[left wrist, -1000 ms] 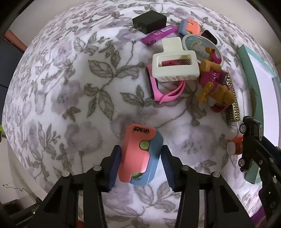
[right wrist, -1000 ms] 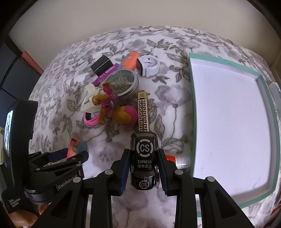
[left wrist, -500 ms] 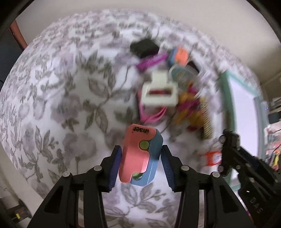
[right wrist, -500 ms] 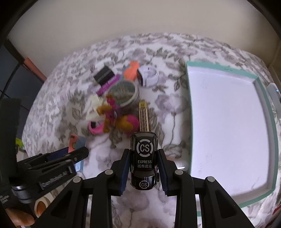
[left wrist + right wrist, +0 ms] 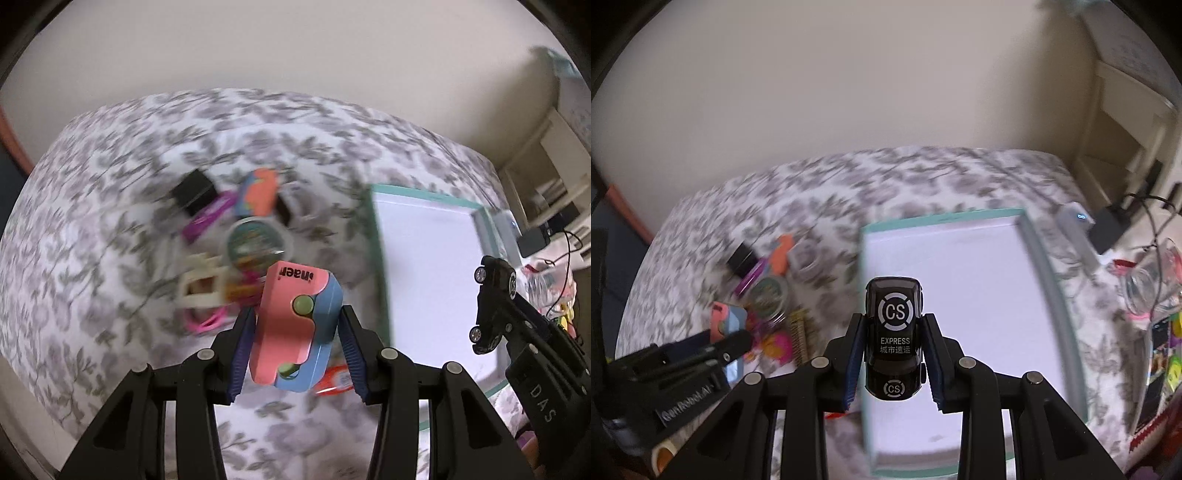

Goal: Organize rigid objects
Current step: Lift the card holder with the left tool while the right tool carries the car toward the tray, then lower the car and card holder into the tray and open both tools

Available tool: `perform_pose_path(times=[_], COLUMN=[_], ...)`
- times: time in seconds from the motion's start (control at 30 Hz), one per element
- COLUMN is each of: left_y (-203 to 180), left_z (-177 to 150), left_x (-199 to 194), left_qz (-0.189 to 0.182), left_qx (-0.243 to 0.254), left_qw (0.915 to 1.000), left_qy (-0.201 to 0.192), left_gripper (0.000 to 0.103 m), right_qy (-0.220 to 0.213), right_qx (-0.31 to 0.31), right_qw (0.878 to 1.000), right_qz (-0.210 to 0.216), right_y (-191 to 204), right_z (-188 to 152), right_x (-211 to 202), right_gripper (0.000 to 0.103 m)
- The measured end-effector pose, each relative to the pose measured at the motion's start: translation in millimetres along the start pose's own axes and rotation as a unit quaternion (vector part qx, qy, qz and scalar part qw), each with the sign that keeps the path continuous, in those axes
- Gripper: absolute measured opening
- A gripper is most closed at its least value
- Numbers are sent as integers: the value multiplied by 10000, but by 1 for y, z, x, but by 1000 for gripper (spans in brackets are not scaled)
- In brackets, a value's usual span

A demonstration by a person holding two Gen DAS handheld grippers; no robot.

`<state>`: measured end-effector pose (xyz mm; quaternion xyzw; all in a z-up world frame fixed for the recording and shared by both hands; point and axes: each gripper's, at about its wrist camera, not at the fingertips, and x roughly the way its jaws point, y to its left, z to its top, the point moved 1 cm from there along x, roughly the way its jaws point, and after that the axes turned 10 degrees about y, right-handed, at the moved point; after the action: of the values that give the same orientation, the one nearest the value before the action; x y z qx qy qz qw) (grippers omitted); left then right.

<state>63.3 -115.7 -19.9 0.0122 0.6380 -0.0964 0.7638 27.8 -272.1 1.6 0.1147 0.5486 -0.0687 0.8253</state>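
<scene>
Right gripper (image 5: 893, 363) clamped on the black toy car (image 5: 894, 332), glossy rounded shell, white "CS" ring on the roof, "EXPRESS" lettering below, nose pointing to twelve o'clock. It hangs in the air over the near-left part of the white tray (image 5: 964, 295), a shallow rectangle with a smooth pale floor and a thin teal rim. Plenty of bare tray floor from twelve round to three o'clock of the car; the tray's left edge runs just at the car's nine o'clock.

Over on the left wrist view, the left gripper (image 5: 295, 347) pinches the pink-and-blue toy (image 5: 295, 325), a blocky plastic piece with green round buttons and dark lettering on its pink face. It's lifted above the floral cloth (image 5: 110, 192), a soft grey-leaf print, with the tray rim at its three o'clock.

At ten to eleven o'clock of that toy sits the blurred pile: a round tin (image 5: 255, 242), a cream hair claw (image 5: 201, 284), a black charger block (image 5: 194, 192), a purple stick (image 5: 208, 218), pink loops. An orange-capped item (image 5: 334, 380) lies under the left gripper at five o'clock. The cloth's far edge meets a plain beige wall (image 5: 849, 92).
</scene>
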Motion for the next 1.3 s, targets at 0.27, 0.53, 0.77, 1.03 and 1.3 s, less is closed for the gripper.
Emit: perform_pose_path(times=[0.27, 0.53, 0.77, 1.03, 1.3], left_y=[-69, -108, -125, -127, -126], left_z=[32, 54, 61, 60, 57], left_x=[12, 50, 77, 101, 111], left_qz=[-29, -73, -68, -31, 35], left_qx=[549, 801, 919, 900, 920], left_qw=[9985, 9966, 9954, 9950, 9945], left_qy=[3, 167, 246, 435, 498], left_gripper=[48, 48, 48, 48, 48], right_qy=[-29, 231, 544, 819, 983], right_qx=[540, 944, 1139, 1140, 1036], right_qw=[9983, 9942, 9904, 9883, 9876], right_qz=[-213, -460, -561, -590, -652], right_y=[-57, -102, -122, -127, -123], right_z=[22, 30, 27, 20, 14], right_x=[7, 37, 68, 91, 104], right_gripper=[33, 33, 33, 33, 33])
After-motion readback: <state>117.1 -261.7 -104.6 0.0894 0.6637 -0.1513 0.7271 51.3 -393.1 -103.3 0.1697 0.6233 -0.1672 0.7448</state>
